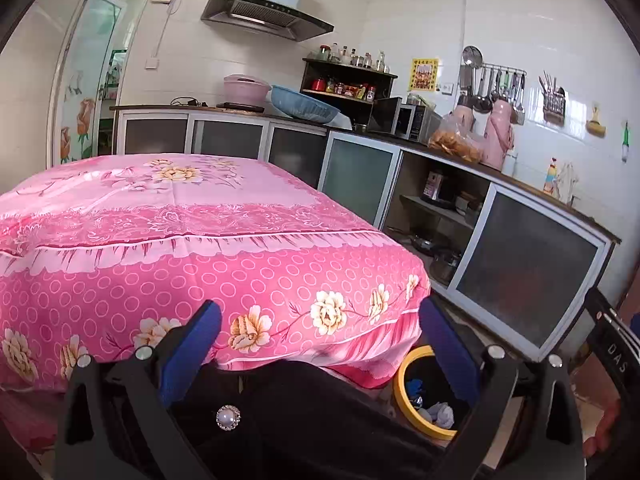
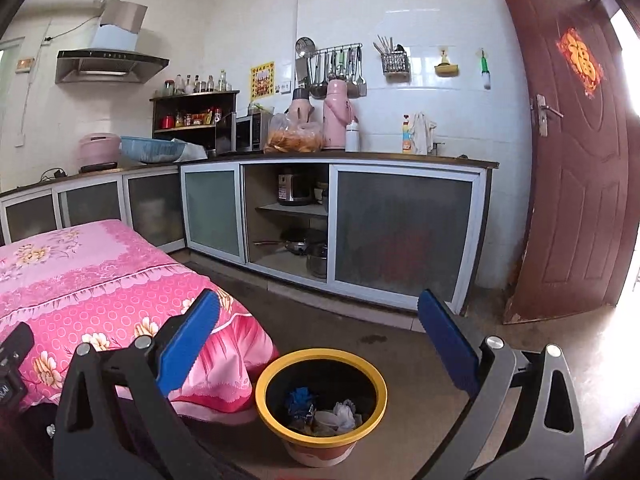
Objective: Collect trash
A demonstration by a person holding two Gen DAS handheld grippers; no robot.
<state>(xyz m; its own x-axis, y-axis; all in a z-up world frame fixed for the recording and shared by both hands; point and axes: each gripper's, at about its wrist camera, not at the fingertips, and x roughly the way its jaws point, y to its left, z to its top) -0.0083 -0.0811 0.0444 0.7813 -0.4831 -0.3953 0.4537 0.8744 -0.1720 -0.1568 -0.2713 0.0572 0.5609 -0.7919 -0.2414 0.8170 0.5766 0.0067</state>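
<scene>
Trash — crumpled white paper (image 2: 345, 410), a blue scrap (image 2: 299, 398) and a pale cup-like piece, all lying inside the bin.

Table under a pink floral cloth (image 1: 180, 216): fills the left and centre of the left wrist view; no litter visible on it.

Bin (image 2: 276, 412), yellow-rimmed, on the floor at lower centre of the right wrist view, just beside the cloth's hanging corner.

Left gripper (image 1: 320, 320): jaws spread wide, nothing between them.

Right gripper (image 2: 320, 320): likewise released, empty — poised above the bin.

Progress, as judged: collection appears complete or nearly so; no loose trash in view.
</scene>
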